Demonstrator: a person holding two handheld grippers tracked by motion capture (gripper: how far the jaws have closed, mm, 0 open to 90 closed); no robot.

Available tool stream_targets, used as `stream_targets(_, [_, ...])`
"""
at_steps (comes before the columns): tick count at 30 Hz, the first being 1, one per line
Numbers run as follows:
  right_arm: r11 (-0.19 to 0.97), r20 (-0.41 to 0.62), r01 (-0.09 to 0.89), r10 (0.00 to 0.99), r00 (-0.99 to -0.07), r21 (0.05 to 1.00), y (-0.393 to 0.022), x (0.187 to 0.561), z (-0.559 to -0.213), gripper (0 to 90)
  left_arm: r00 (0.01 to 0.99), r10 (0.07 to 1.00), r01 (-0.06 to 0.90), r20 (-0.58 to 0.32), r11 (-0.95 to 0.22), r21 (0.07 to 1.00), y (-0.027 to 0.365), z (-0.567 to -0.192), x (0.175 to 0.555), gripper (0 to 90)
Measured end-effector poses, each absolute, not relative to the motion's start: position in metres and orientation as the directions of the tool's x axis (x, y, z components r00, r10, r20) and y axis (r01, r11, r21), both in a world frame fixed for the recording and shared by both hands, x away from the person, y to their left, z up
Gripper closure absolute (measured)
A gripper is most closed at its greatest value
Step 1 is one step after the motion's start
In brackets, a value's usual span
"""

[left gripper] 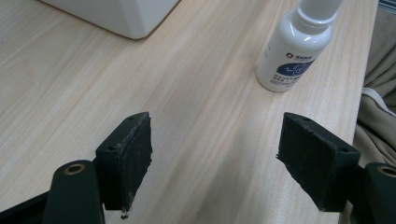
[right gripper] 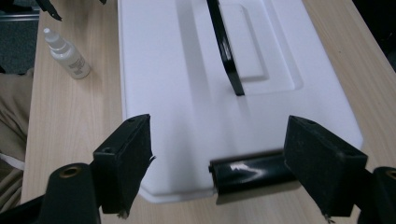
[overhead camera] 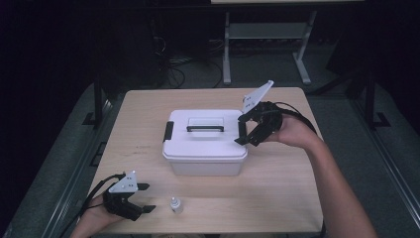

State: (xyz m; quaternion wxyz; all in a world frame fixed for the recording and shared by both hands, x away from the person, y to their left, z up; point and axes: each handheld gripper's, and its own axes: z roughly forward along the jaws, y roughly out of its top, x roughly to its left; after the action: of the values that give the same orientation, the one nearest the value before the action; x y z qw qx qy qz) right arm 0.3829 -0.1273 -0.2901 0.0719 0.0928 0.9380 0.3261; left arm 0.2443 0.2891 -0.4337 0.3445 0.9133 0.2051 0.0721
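white box (overhead camera: 205,148) latch (right gripper: 247,173) between right gripper (overhead camera: 246,133) wide-apart jaws

The bottle's (left gripper: 296,46) cap is cut off; its label print is unreadable.

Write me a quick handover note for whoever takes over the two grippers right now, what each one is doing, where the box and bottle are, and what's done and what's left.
Right gripper: open, at the right end of the white box, jaws either side of its black latch, not clamped.
Left gripper: open, holding nothing, low at the near left of the table, facing the small bottle.
The box sits mid-table with its lid on and handle flat. The bottle stands upright near the front edge.
Done: nothing visibly moved.
Left: probably work the right latch, open the box, then deal with the bottle.
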Motion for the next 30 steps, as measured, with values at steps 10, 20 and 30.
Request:
stream_targets(10, [0.786, -0.081, 0.079, 0.162, -0.983, 0.613, -0.094, 0.394, -0.288, 26.1, 0.904, 0.427, 0.324, -0.005, -0.677, 0.661, 0.29, -0.433, 0.245, 24.8])
stream_targets(20, [0.8, -0.086, 0.054, 0.131, -0.988, 0.598, -0.072, 0.401, -0.286, 33.2, 0.902, 0.432, 0.326, -0.004, -0.674, 0.664, 0.291, -0.433, 0.245, 24.7])
stream_targets(30, [0.816, -0.1, 0.018, 0.093, -0.991, 0.577, -0.049, 0.406, -0.292, 60.7, 0.904, 0.429, 0.325, -0.006, -0.677, 0.66, 0.292, -0.434, 0.246, 24.8])
